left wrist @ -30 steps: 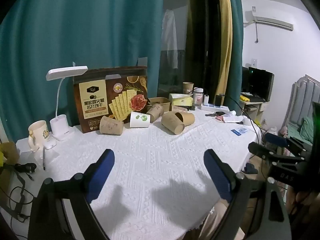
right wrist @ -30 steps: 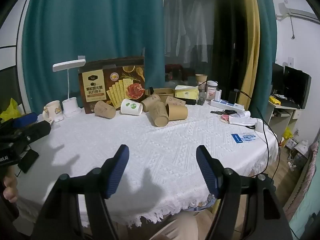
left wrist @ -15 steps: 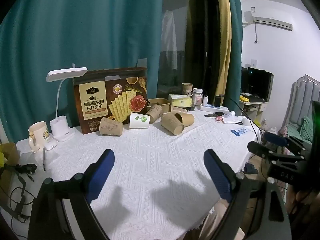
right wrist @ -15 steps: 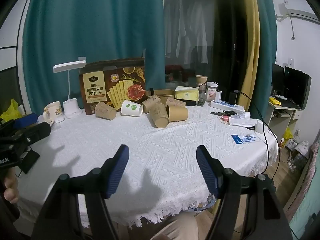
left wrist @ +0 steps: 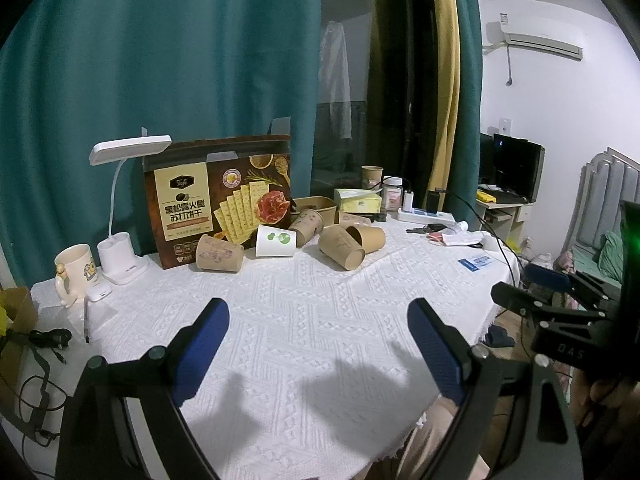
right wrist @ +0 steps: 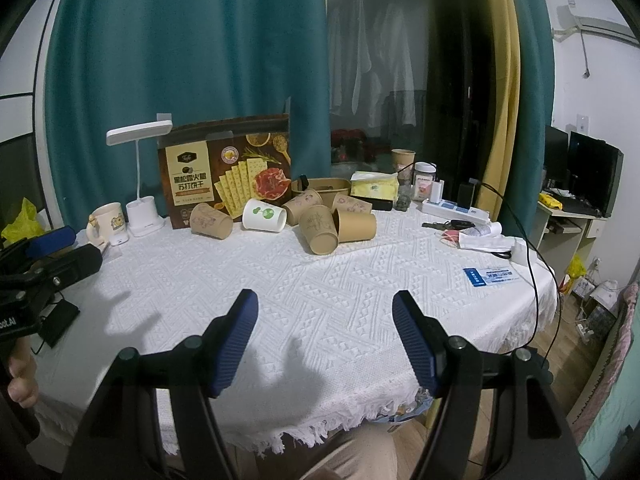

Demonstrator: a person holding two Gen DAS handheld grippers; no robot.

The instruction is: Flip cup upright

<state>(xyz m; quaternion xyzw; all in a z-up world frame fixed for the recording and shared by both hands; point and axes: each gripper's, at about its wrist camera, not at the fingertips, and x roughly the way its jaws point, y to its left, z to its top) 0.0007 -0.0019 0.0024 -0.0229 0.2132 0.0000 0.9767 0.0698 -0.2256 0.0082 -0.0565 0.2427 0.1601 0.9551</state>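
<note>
Six tipped paper cups [right wrist: 318,230], one mug [right wrist: 107,218], one lamp [right wrist: 142,184]

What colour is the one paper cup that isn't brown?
White cup with green spots, clearest in the right wrist view.

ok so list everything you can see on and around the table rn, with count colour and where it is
tipped paper cups: five brown, one white with green print, on their sides at the back of the table
upright paper cup: one, brown, far back
cracker box: one, brown, standing behind the cups
desk lamp: one, white, left of the box
mug: one, cream, far left
paper bowl: one, brown, behind the cups
tissue pack: one, yellow, back right
power strip: one, white, right
blue card: one, near the right edge
tablecloth: one, white
curtain: teal, behind
left gripper: open, empty, over the near edge
right gripper: open, empty, over the near edge
</note>
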